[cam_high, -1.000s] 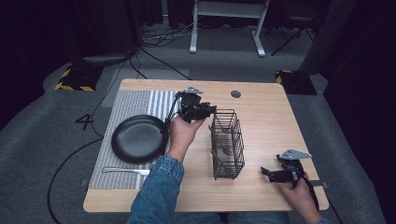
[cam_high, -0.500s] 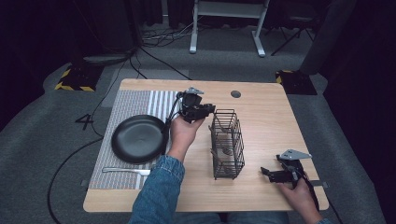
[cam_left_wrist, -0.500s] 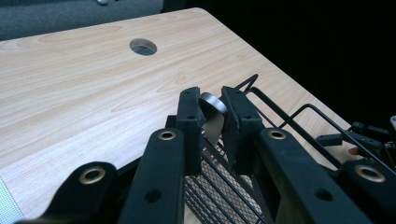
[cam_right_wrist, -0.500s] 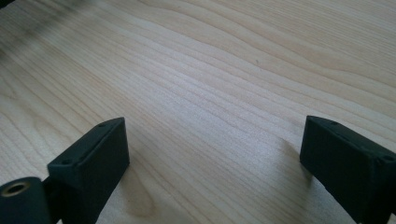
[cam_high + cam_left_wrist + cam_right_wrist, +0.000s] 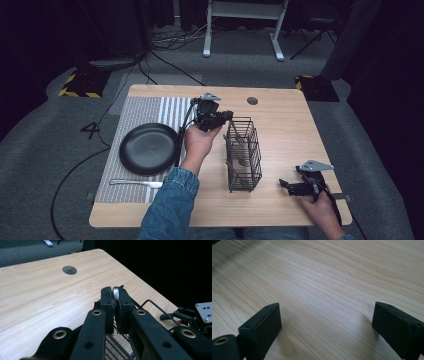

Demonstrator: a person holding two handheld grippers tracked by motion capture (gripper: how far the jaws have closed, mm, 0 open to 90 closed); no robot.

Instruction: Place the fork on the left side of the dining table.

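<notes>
- The thin silver piece (image 5: pixel 115 292) sits pinched in your left claw (image 5: pixel 220 117), above the wire basket's (image 5: pixel 243 155) far rim at desk centre.
- Its jaws have just been closing onto it.
- Your right claw (image 5: pixel 290 186) rests spread at four o'clock on the desk (image 5: pixel 280 120).
- The black plate (image 5: pixel 148 148) lies at nine o'clock.

Two black two-jaw grippers are seen: the left gripper (image 5: pixel 226 116) and the right gripper (image 5: pixel 285 185), each topped by a grey three-cornered plate studded with small screws. Brass-ringed pivot holes are set into the jaw arms. A blue denim sleeve (image 5: pixel 167 205) is worn at 6 o'clock.
</notes>
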